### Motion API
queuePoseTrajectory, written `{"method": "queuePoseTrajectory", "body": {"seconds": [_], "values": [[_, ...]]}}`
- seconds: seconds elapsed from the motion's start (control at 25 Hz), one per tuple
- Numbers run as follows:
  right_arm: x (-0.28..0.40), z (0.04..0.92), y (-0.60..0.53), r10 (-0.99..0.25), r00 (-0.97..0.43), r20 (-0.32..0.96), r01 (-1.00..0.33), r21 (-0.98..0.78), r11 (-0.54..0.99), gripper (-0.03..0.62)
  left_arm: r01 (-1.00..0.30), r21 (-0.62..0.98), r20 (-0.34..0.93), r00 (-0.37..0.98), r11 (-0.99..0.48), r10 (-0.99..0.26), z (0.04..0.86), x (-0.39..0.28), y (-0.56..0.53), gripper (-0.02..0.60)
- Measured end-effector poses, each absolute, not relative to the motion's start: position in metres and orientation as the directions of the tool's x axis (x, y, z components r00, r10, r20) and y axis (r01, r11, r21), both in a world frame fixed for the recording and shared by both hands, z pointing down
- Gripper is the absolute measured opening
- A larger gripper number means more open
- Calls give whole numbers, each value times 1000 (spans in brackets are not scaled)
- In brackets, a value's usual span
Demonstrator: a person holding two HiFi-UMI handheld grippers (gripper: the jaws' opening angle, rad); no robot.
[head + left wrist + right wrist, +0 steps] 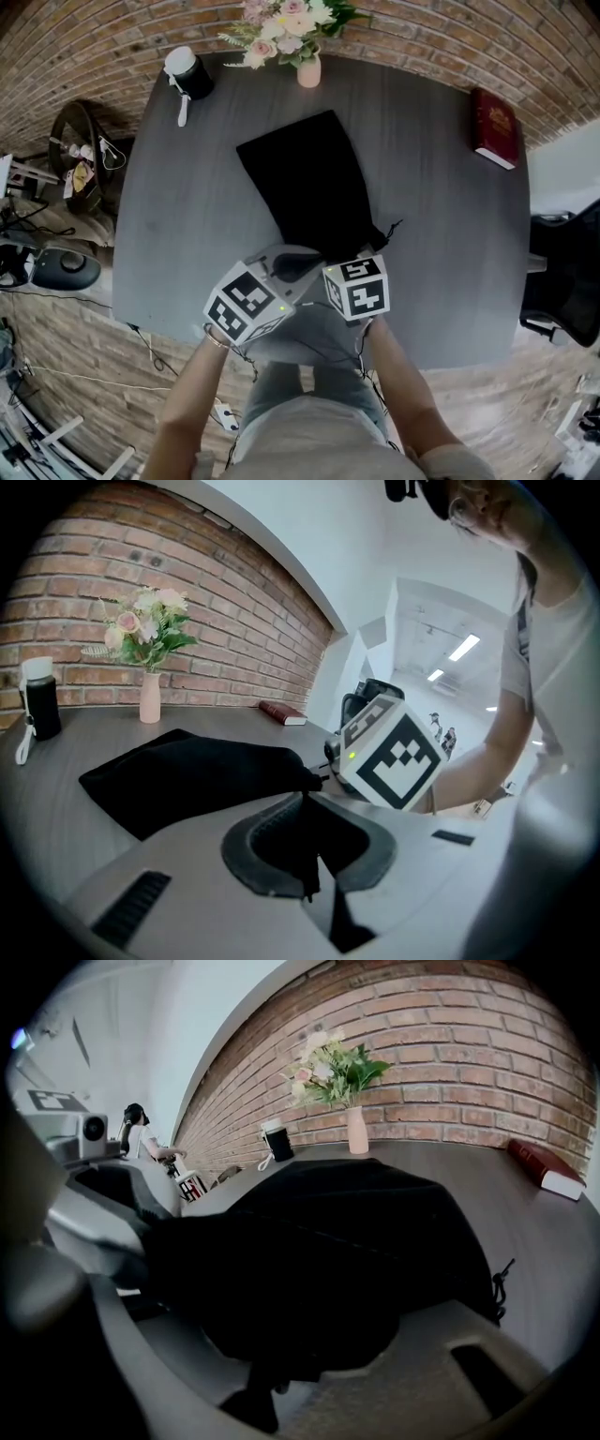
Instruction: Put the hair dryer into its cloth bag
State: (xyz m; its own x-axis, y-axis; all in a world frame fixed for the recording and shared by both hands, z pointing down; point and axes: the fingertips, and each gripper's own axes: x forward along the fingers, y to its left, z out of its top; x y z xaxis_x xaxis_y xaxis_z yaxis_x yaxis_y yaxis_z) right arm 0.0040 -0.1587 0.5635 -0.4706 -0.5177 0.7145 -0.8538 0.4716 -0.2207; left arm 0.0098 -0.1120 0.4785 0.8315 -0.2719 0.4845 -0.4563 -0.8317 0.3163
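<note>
Evidently the job was close to its end. The cloth bag point(309, 183) lay on the grey table point(450, 244) with its mouth toward the person, and both grippers were at that near edge. The left gripper point(309, 878) had its jaws together, pinching a thin strip of the black cloth. The right gripper point(261, 1387) stood a little wider, clamped on a thicker fold of the same edge. No hair dryer showed in any view (nothing like one lay on the table), and the bag bulged in both gripper views, so it was probably already inside. What seemed left was to pull the mouth shut by its drawstring point(500, 1283) and let go.
</note>
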Motion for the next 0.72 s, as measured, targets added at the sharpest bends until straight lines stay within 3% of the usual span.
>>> {"method": "queuePoseTrajectory", "body": {"seconds": [0.52,0.72], "values": [[0,575,-173,-482,-505,716,-831,-253,495,103,-497,331,513,808,-802,-289,496,3,-119,15],[-3,581,-178,-447,-528,722,-827,-316,465,135,-516,359,503,809,-778,-304,500,-1,-124,15]]}}
